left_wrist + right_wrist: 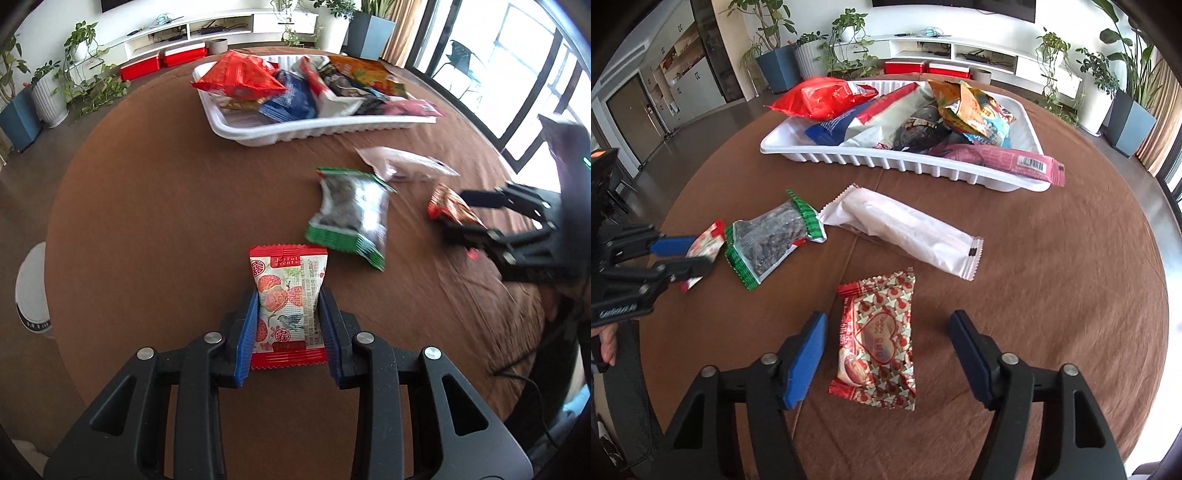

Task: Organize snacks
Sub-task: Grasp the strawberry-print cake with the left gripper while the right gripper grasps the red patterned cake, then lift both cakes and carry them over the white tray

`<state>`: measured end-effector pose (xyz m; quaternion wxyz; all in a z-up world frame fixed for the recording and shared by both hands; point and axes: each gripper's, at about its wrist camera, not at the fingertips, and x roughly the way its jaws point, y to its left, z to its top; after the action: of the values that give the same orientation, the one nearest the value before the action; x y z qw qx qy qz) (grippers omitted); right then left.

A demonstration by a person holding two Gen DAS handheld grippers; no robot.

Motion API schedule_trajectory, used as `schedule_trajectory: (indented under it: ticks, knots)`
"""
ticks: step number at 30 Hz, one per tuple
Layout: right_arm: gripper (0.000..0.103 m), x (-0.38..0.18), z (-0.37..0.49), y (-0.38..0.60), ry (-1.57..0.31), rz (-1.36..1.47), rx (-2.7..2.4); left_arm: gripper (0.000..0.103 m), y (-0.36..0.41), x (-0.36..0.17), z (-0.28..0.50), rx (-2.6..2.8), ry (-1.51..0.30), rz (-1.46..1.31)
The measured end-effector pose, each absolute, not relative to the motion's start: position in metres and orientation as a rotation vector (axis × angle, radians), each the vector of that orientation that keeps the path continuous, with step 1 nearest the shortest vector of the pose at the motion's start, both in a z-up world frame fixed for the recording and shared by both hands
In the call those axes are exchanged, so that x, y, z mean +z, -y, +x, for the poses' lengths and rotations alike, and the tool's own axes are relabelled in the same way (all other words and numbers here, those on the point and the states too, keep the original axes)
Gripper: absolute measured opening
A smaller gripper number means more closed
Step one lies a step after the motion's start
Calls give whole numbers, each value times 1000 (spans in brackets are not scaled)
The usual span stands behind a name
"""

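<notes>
Brown surface point(1052, 258), white tray point(905, 162) at the far side already loaded. My left gripper point(288, 325) pinches a red-and-white packet point(286, 306); my right gripper point(886, 354) is spread around the heart-print packet point(877, 343), not gripping. Next: close right, carry both to tray.

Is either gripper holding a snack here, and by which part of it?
The left gripper pinches the small red-and-white snack packet by its two long side edges. The right gripper holds nothing: its jaws straddle the red heart-patterned packet without touching it.
</notes>
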<state>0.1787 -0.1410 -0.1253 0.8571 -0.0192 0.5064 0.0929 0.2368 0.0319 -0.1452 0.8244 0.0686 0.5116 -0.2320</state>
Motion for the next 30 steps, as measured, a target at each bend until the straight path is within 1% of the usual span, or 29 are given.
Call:
schedule_trajectory:
  ticks: [5,9,11,14,18,20,22,30]
  knots:
    - [51,-125,180,140,-1081,-86,178,30,-30,-145,212,-501,-1085,163]
    - [47,-124,178,136,-1096,-116,180,30,-28,-144,206,-505,-1085,179]
    - [40,-123,179,134,-1102,-127,187,30,-26,-144,205,-503,-1085,193]
    - [34,-123,180,127,-1113,-152,197,29,-22,-146,206,-502,-1084,210]
    - [31,-123,181,128,-1125,-144,209,29,-17,-148,208,-502,-1083,220]
    - [26,-123,180,129,-1124,-133,210,29,-17,-148,207,-503,-1083,217]
    - [24,-123,179,132,-1122,-111,209,28,-18,-148,206,-503,-1083,217]
    - [22,-121,165,143,-1091,-10,215,28,-24,-148,203,-505,-1080,181]
